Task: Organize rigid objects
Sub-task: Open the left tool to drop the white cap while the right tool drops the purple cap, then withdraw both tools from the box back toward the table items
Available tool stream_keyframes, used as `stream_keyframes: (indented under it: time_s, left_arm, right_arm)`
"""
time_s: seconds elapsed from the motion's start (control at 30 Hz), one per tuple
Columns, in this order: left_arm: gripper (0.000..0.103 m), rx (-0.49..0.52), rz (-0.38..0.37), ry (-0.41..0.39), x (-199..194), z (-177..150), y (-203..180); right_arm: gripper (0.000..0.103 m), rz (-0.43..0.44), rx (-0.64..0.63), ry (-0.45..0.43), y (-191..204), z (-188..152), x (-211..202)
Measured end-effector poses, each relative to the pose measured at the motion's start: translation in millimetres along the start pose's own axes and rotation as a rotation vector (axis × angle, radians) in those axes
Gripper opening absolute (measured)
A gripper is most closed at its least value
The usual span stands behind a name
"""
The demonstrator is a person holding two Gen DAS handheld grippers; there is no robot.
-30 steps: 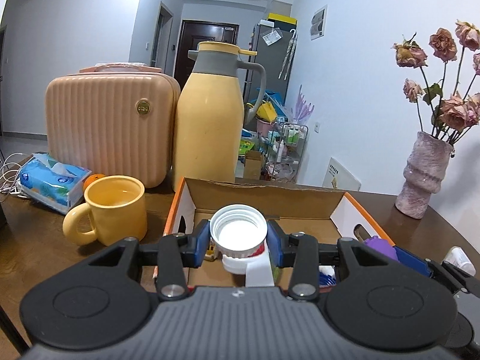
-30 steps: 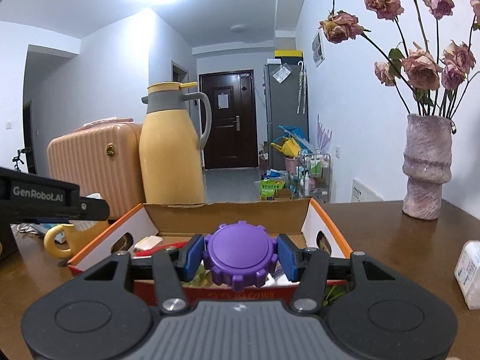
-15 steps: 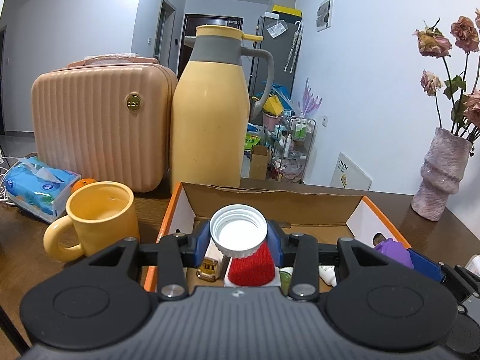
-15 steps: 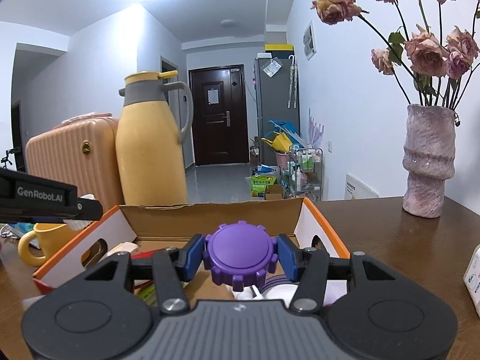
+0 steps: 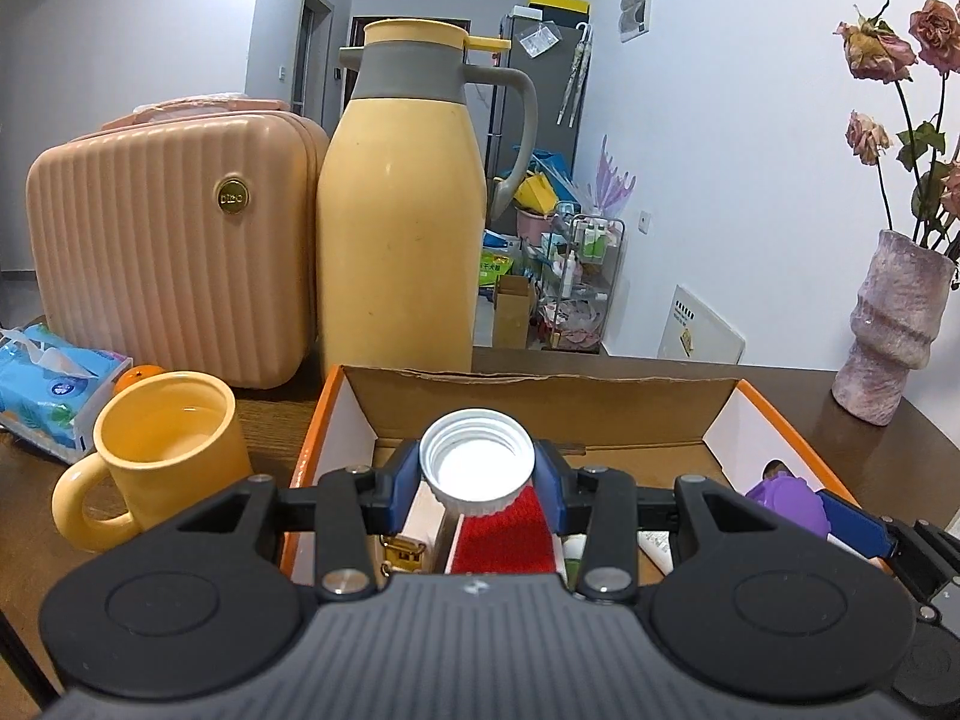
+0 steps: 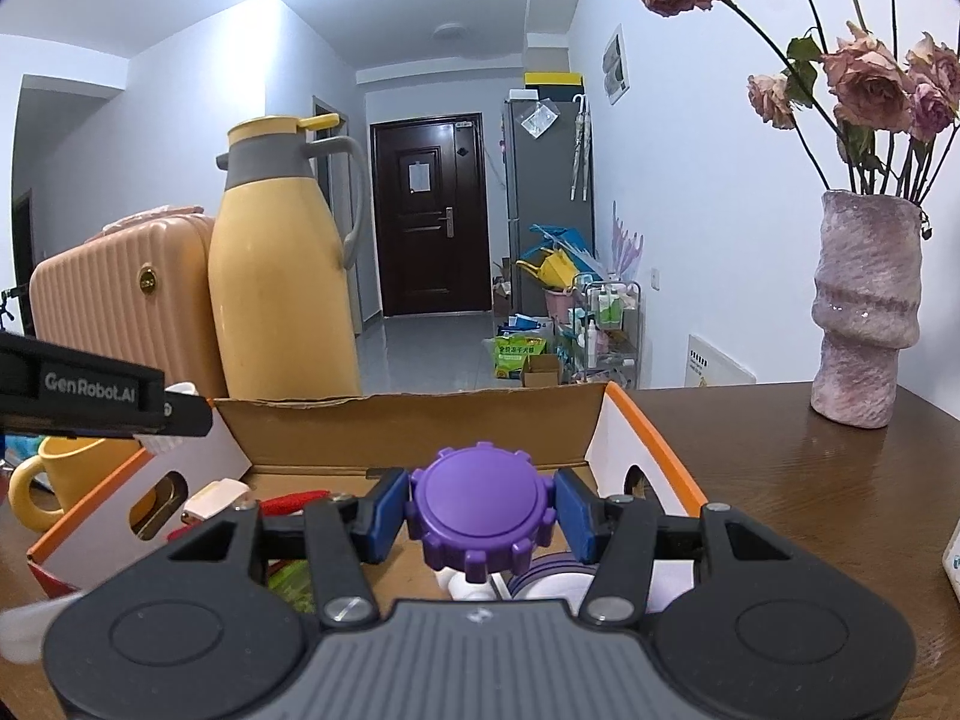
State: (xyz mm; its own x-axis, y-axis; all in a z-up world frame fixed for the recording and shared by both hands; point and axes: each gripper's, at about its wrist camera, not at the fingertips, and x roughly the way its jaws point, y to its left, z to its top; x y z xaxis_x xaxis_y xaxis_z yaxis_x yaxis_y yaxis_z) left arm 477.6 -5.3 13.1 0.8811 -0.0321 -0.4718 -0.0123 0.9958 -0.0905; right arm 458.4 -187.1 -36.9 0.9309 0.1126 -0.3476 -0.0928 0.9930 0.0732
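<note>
The box [image 5: 540, 402], an open cardboard carton with orange edges, stands on the brown table [image 6: 810, 492] in front of the yellow jug [image 5: 402, 210] and the peach case [image 5: 162, 246]. A white cap [image 5: 477, 462], hollow side up, is pinched between the 2 blue pads of the left gripper [image 5: 477, 474] and is held above the box's inside. Below it a red item [image 5: 501, 534] and a small tube [image 5: 654, 546] are seen lying in the box. A purple cap [image 6: 480, 510] with a notched rim is clamped between the pads of the right gripper [image 6: 480, 510], likewise above the box, near its right wall. In the left view the same purple cap [image 5: 786, 501] is seen at the box's right side. A yellow mug [image 5: 162, 450] stands just beside the box's left wall, with a tissue pack [image 5: 54, 384] behind it. A vase [image 6: 864, 306] of dried roses is set well apart on the right.
</note>
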Motion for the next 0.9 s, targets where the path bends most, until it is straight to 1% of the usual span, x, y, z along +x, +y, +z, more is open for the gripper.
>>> stream_keyframes:
  time_s: [0.47,0.5,0.53,0.57,0.6,0.63,0.67,0.7,0.73,0.77,0.8,0.9]
  left_arm:
    - [0.042,0.019,-0.007,0.027,9.5,-1.2,-1.7]
    - [0.048,0.020,-0.008,0.030,9.9,-1.2,-1.8]
    - [0.059,0.019,-0.007,0.031,9.8,-1.4,-1.5]
    - [0.064,0.019,-0.008,0.032,9.7,-1.3,-1.2]
    - [0.073,0.014,-0.010,0.035,9.8,-1.1,-0.3]
    - [0.081,0.005,-0.010,0.035,9.3,-1.1,1.0]
    - [0.085,-0.002,-0.009,0.030,8.4,-1.2,2.1]
    - [0.094,-0.005,-0.006,0.025,7.7,-1.4,2.7]
    - [0.101,-0.005,-0.002,0.021,6.5,-2.1,2.4]
    - [0.101,-0.004,0.005,0.018,5.8,-2.3,2.2]
    - [0.102,-0.004,0.017,0.013,4.7,-2.4,1.8]
    - [0.103,0.005,0.034,-0.013,0.2,-2.5,1.5]
  right_arm:
    - [0.053,0.022,-0.012,0.035,-0.2,0.4,7.4]
    - [0.053,0.022,-0.010,0.041,-0.7,0.6,8.5]
    - [0.053,0.017,-0.008,0.045,-1.1,0.6,9.3]
    - [0.058,0.013,-0.005,0.050,-1.5,0.8,10.1]
    - [0.065,0.010,-0.001,0.054,-1.9,1.3,10.7]
    - [0.068,0.010,0.003,0.053,-2.5,1.5,10.5]
    - [0.074,0.009,0.005,0.050,-3.1,1.4,9.8]
    - [0.082,0.001,0.005,0.047,-3.2,1.6,9.1]
    - [0.087,-0.012,0.006,0.043,-3.2,2.0,8.6]
    - [0.095,-0.025,0.006,0.039,-3.5,2.0,8.1]
    - [0.099,-0.035,0.009,0.036,-4.0,2.1,7.7]
    - [0.103,-0.051,0.029,0.034,-6.6,2.9,5.7]
